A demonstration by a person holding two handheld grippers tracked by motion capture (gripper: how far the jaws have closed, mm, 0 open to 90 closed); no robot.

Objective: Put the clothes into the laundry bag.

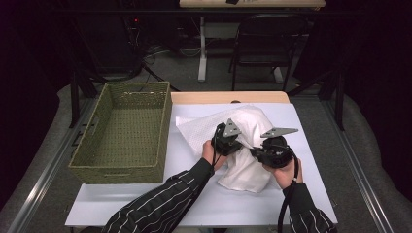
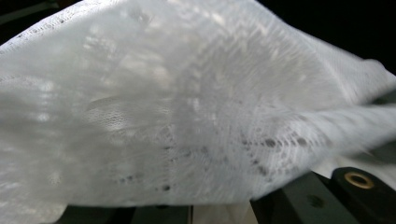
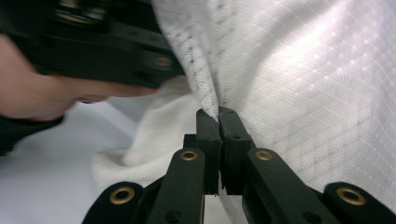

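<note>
White cloth (image 1: pixel 245 145) centre frame, long axis near-to-far, blurred, hiding left tongs (image 1: pixel 241 144): state unclear. Right tongs (image 3: pixel 218 116) pinched on cloth fold.

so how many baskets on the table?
1: a green woven basket on the table's left side, apart from the white cloth that the grippers work on at its middle.

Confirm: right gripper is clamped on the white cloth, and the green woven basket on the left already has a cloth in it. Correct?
Not quite. The right gripper is shut on the white cloth, as the right gripper view shows, but the high view shows the green woven basket holding nothing.
</note>
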